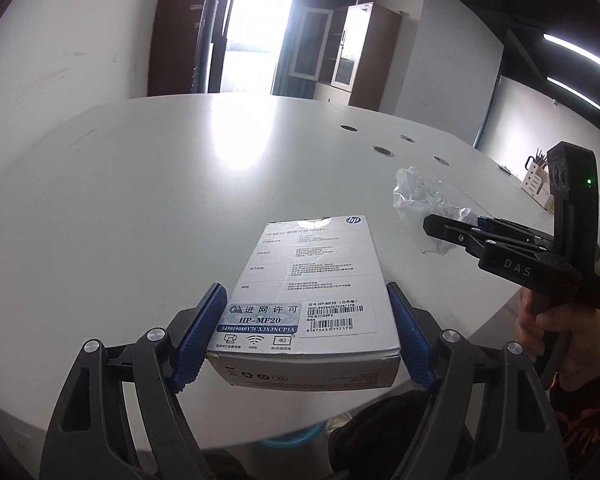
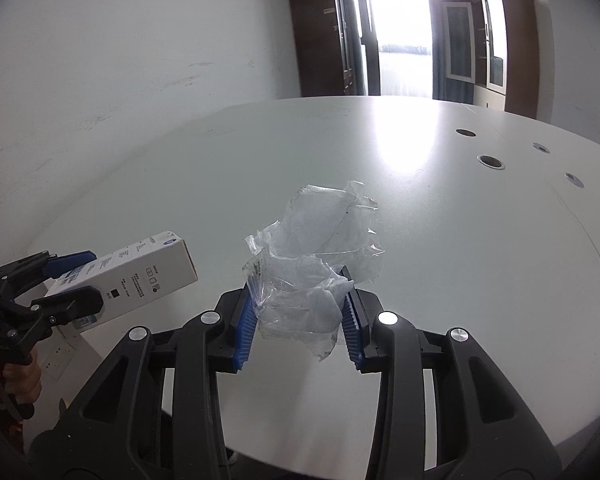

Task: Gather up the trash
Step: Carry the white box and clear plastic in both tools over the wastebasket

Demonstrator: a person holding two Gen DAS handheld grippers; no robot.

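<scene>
A white HP carton with printed labels hangs over the near edge of the white table. My left gripper is shut on its near end, a blue pad pressed to each long side. From the right wrist view the carton sticks out of that gripper at the left. A crumpled clear plastic wrapper is pinched between the blue pads of my right gripper, its loose top standing above the fingers. The left wrist view shows the wrapper at the right gripper's tips.
Several round cable holes sit in the table's far right part. A white holder with pens stands at the right edge. A blue rim shows below the near table edge. A hand grips the right tool. Cabinets line the back wall.
</scene>
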